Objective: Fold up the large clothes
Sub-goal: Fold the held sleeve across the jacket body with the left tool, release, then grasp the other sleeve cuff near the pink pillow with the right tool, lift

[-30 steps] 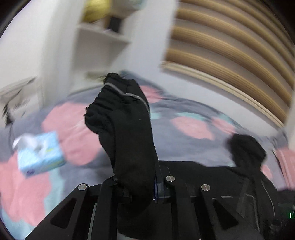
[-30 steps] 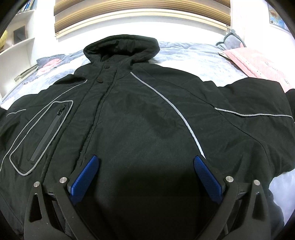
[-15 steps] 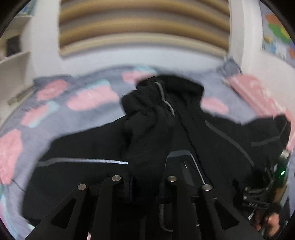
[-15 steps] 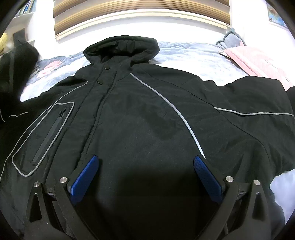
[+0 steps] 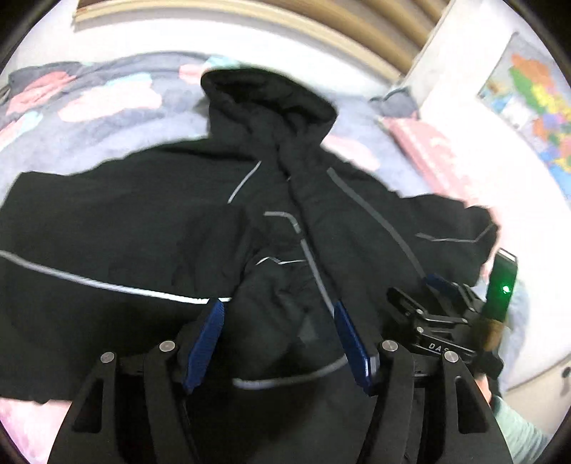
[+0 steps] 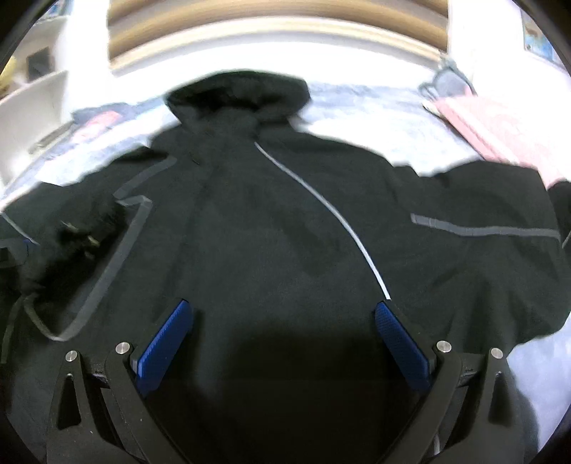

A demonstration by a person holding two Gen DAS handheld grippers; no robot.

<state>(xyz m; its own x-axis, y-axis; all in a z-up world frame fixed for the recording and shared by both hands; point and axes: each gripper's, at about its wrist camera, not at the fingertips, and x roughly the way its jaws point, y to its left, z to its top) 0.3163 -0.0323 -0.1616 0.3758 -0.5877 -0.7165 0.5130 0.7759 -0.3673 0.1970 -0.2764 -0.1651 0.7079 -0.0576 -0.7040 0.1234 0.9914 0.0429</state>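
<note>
A large black hooded jacket (image 5: 150, 228) with grey reflective stripes lies front up on the bed, its hood (image 5: 271, 92) at the far side. Its left sleeve (image 5: 285, 285) lies folded over the chest, its cuff between my open jaws. My left gripper (image 5: 276, 308) is open just above it, blue pads apart. In the right wrist view the jacket (image 6: 285, 232) fills the frame. My right gripper (image 6: 283, 310) is open and empty above the jacket's lower front. The right gripper also shows in the left wrist view (image 5: 433, 285).
The bedspread (image 5: 107, 103) is grey with pink and blue patches. A pink pillow (image 6: 499, 128) lies at the far right. A slatted headboard (image 6: 278, 21) runs behind the bed. White shelves (image 6: 32, 103) stand at the left. A map poster (image 5: 535, 107) hangs on the right wall.
My left gripper carried the sleeve rightward over the jacket's chest, then opened and let it go. The right gripper stayed open and shifted slightly; the view is now blurred.
</note>
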